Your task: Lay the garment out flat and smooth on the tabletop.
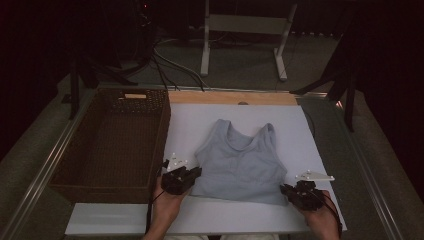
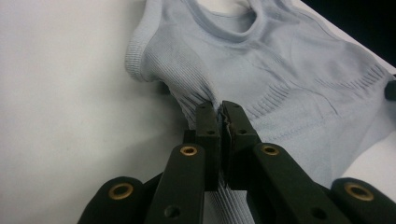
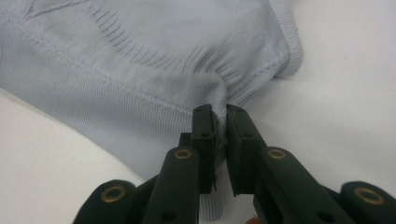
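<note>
Two grippers pinching a pale blue tank top [image 1: 239, 160] by its lower corners on the white worktop [image 1: 310, 150].

The left gripper [image 1: 192, 172] and right gripper [image 1: 285, 189] are each clamping their fingers on hem fabric; a fold toward the straps, pointing away, or a lift toward the wicker basket [image 1: 75, 177] probably follows.

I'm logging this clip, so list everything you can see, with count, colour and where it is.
top: one, pale blue, flat on the board's middle, hem toward the person
board: one, white, on the table
basket: one, dark brown wicker, left of the board
wood strip: one, light brown, along the board's far edge
stand: one, white metal, on the floor beyond the table
cables: several, dark and pale, on the floor by the stand
left gripper: one, black, shut on the top's left side
right gripper: one, black, shut on the top's right side
hands: two, at the near edge
</note>
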Demonstrator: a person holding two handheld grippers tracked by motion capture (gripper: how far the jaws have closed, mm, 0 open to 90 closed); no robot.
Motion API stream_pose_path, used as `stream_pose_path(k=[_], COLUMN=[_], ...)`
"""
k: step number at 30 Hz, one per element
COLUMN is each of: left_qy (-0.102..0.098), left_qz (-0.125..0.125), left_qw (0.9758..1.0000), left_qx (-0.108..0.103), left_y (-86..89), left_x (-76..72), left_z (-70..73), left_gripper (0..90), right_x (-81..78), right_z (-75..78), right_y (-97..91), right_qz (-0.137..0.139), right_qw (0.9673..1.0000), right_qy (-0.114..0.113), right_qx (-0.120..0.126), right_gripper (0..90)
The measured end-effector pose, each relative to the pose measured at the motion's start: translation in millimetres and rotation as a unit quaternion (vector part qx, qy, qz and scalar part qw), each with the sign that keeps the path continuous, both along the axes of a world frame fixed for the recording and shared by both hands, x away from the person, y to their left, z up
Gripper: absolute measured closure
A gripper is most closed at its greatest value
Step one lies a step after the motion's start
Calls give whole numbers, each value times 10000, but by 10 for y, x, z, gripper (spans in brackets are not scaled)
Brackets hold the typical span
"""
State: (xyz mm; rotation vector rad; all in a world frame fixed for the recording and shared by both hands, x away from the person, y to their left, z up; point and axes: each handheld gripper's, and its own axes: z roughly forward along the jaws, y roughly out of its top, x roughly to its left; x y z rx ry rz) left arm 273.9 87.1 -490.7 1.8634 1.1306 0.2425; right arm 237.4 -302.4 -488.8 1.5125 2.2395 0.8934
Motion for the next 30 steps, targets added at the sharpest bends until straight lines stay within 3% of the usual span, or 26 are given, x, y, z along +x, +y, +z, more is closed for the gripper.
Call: stream_pose_path(k=[11,23,30], left_qy=[33,74,1], left_qz=[-25,-173,-264], left_qw=[10000,9998,9996], left_qx=[-28,-103,-100], left_y=[-28,-159,-237], left_x=[-15,17,-17], left_z=[-3,-53,-22], left_gripper=[884,884,885], right_x=[-21,-32,-70], right_z=[17,22,7], right_y=[-12,-116,-218], right_qz=[-31,-256,-403], right_qw=[10000,9995,9991], right_qy=[-39,-101,-69], right_qx=[-36,-176,-104], right_gripper=[831,835,835])
